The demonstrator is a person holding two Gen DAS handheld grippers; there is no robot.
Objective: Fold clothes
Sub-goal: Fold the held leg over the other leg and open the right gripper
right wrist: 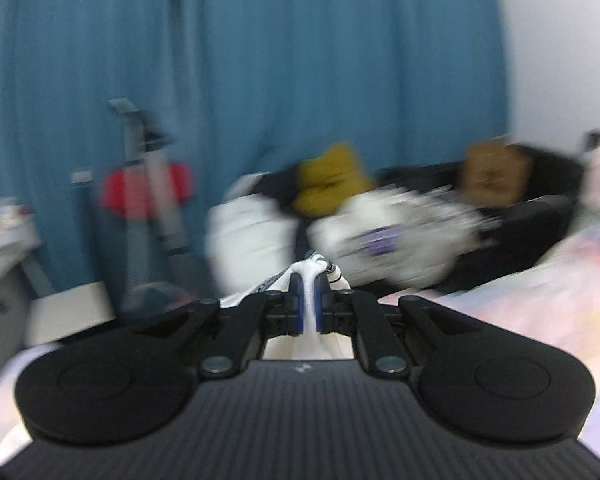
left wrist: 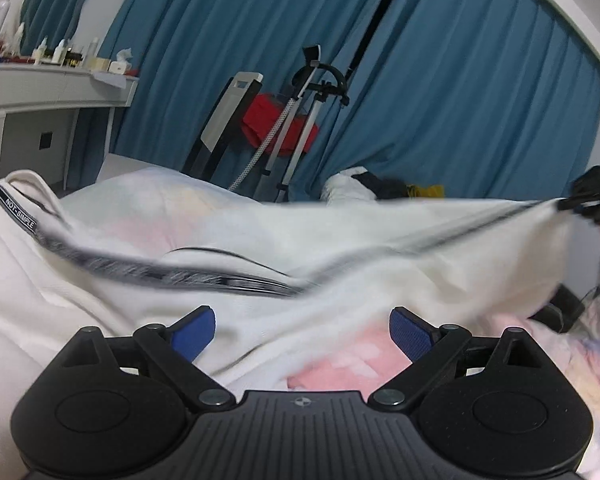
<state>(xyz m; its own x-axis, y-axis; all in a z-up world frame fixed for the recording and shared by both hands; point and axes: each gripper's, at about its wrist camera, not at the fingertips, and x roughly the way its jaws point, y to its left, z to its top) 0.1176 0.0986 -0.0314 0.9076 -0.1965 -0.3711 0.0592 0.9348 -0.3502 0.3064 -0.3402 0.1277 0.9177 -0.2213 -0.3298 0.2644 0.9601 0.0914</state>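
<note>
spanning the bed (left wrist: 580, 360), white garment (left wrist: 340, 240) with black-edged trim lies just ahead of left claw (left wrist: 302, 334), which is released, pads apart. right claw (right wrist: 308, 300) clenched on a bunched white corner of it, lifted. trim tape (left wrist: 20, 216) reads "not simple".

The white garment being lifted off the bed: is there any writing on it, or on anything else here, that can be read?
"NOT-SIMPLE": on the black trim band of the white garment, near its left edge.
More lettering further along that band: blurred, unreadable.
Bottles on the white desk: labels too small to read.
Small emblem on the left gripper body: a symbol, no words.
Right wrist view: blurred, nothing readable.
</note>
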